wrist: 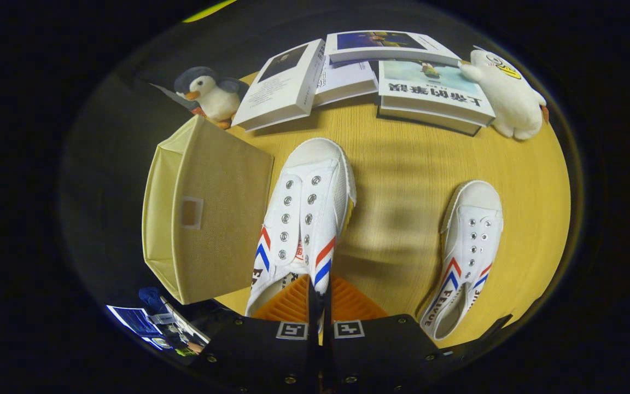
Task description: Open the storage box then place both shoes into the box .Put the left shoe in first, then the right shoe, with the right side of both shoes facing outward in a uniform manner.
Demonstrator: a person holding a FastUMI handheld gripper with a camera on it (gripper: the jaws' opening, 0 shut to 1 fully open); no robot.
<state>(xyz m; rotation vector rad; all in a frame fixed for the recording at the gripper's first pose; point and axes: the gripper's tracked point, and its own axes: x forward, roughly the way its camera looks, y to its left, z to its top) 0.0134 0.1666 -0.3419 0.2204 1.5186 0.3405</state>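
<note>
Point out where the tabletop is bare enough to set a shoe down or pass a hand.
The widest bare patch of table lies between the held shoe and the other shoe, up to the books. The far edge is crowded: penguin, books, white plush. The box sits hard against the held shoe. The tongs are shut on that shoe.

"FEIYUE" on rt shoe (465,257)

A shoe (304,219) is gripped beside the storage box (205,213); another shoe (465,257) lies right; books (435,93) line the table's (402,180) far edge.
</note>
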